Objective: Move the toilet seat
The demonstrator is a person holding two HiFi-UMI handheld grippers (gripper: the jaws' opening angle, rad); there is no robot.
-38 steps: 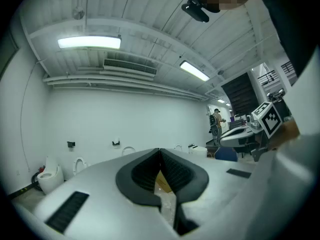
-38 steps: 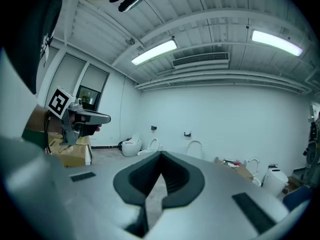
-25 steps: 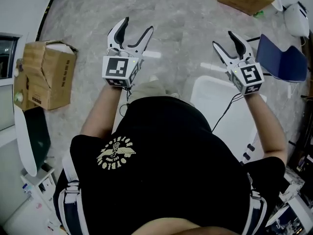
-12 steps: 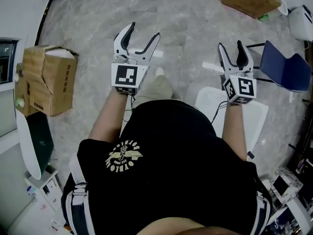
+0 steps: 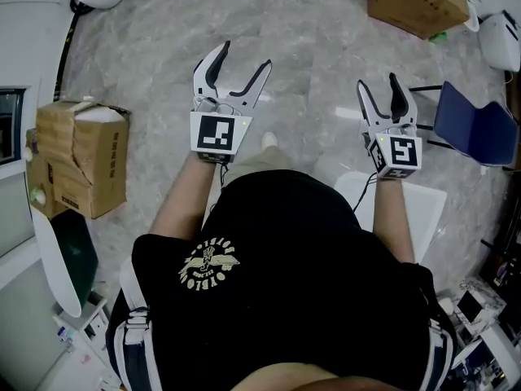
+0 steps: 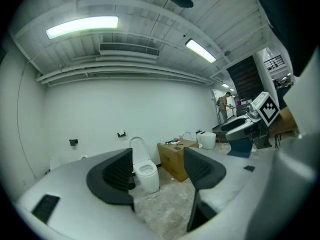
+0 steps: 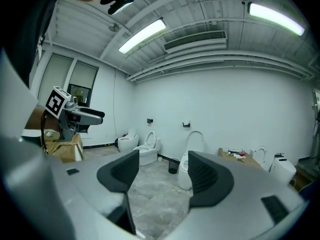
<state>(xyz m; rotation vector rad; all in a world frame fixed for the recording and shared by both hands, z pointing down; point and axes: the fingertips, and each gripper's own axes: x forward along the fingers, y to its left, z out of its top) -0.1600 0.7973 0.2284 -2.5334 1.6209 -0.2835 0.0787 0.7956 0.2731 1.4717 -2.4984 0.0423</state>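
Note:
Both grippers are held out level over the grey floor, touching nothing. In the head view my left gripper point(image 5: 242, 62) is open and empty, and so is my right gripper point(image 5: 378, 85), whose jaws have just been opening a little wider. In the left gripper view, a white toilet point(image 6: 146, 176) with its lid raised stands far off against the wall, between the jaws. The right gripper view shows a toilet with a raised seat point(image 7: 187, 161) by the far wall and another toilet point(image 7: 147, 151) to its left. No gripper is near any seat.
A cardboard box point(image 5: 77, 157) stands at the left and another point(image 5: 415, 2) at the top right. A blue chair point(image 5: 476, 120) is at the right, a white slab point(image 5: 427, 206) lies behind my right arm, and a white oval fixture point(image 5: 53, 255) is at the left edge.
The person has stepped forward and both grippers have advanced together. The white slab and the left box have slid back in the view. The right gripper has rolled, showing its jaws more edge-on.

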